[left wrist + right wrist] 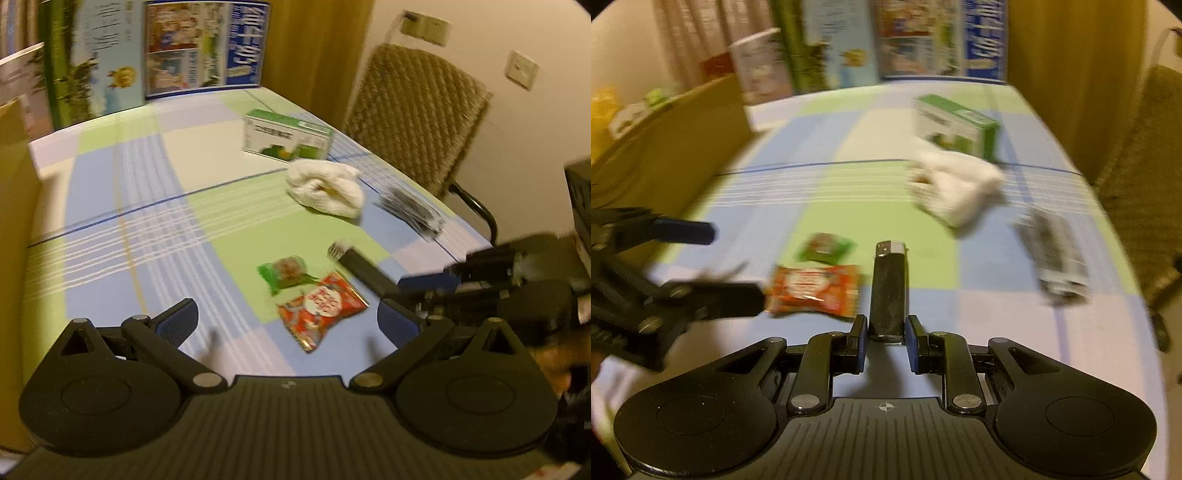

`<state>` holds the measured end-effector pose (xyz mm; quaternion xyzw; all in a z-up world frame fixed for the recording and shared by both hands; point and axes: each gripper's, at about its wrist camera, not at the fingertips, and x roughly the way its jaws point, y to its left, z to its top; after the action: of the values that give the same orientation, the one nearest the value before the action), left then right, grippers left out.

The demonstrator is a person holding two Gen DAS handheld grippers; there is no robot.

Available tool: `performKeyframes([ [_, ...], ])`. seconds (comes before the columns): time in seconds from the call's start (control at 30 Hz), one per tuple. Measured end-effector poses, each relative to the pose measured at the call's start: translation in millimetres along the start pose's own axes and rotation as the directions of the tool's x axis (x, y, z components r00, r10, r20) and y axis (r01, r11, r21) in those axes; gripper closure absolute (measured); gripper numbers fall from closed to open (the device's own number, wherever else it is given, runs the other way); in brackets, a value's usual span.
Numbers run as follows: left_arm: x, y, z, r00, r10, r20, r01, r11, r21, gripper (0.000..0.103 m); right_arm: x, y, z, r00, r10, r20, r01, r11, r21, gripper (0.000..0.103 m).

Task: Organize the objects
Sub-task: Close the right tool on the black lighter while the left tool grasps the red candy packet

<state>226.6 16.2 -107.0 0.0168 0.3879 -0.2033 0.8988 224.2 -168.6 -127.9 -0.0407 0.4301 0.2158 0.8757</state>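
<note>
Both views motion-blurred, so we note only coarse detail. Right gripper (886,338): jaws narrowed onto a black lighter (888,291), its base clamped between the blue pads, its metal cap pointing away from the jaws out over the tabletop (1015,325); in the left wrist view we see the same lighter (360,267) jutting from the right gripper (397,301). Left gripper (288,317): jaws wide apart, nothing between them, hovering above the checked cloth. Just ahead of our left jaws lies a red snack packet (321,308), and touching its far edge a green snack packet (286,275). From the right wrist view the red snack packet (814,290) sits left of the lighter, with the left gripper (737,264) at its left end. Farther ahead of both jaws: a crumpled white cloth (325,190), a green-and-white box (286,136) beyond it, and a dark foil pack (410,214) to the right near the tabletop edge. A cardboard box (676,155) stands far left; a woven chair (417,118) far right
</note>
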Motion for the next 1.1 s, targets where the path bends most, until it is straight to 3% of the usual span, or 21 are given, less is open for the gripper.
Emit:
performKeyframes([
  [0.13, 16, -17, 0, 0.999, 0.000, -0.034, 0.005, 0.988, 0.153, 0.017, -3, -8, -1, 1.000, -0.015, 0.004, 0.015, 1.000, 0.016, 0.084],
  [0.33, 34, -29, 0, 0.999, -0.016, -0.048, 0.028, 0.962, 0.270, 0.037, -4, -11, 0, 1.000, -0.025, 0.008, 0.024, 0.999, 0.026, 0.084],
  [0.5, 42, -29, 0, 0.997, -0.020, -0.068, 0.038, 0.960, 0.277, 0.055, -2, -13, 1, 0.999, -0.030, 0.015, 0.030, 0.999, 0.033, 0.076],
  [0.57, 39, -27, -1, 0.997, -0.020, -0.078, 0.038, 0.969, 0.246, 0.069, -2, -13, 1, 0.999, -0.033, 0.015, 0.032, 0.999, 0.034, 0.073],
  [0.73, 27, -22, -8, 0.995, 0.030, -0.092, -0.017, 0.990, 0.143, 0.071, -2, -10, 1, 0.999, -0.033, 0.014, 0.033, 0.999, 0.021, 0.071],
  [0.83, 22, -23, -10, 0.995, 0.054, -0.079, -0.042, 0.988, 0.151, 0.071, -2, -10, 1, 0.999, -0.034, 0.014, 0.033, 0.999, 0.024, 0.071],
  [0.97, 23, -21, -6, 0.998, 0.034, -0.054, -0.026, 0.989, 0.144, 0.065, -2, -11, 1, 0.999, -0.035, 0.017, 0.034, 0.999, 0.028, 0.071],
  [1.1, 32, -21, -2, 0.998, 0.030, -0.060, -0.020, 0.989, 0.147, 0.065, -1, -12, 2, 0.999, -0.036, 0.019, 0.035, 0.999, 0.031, 0.070],
])
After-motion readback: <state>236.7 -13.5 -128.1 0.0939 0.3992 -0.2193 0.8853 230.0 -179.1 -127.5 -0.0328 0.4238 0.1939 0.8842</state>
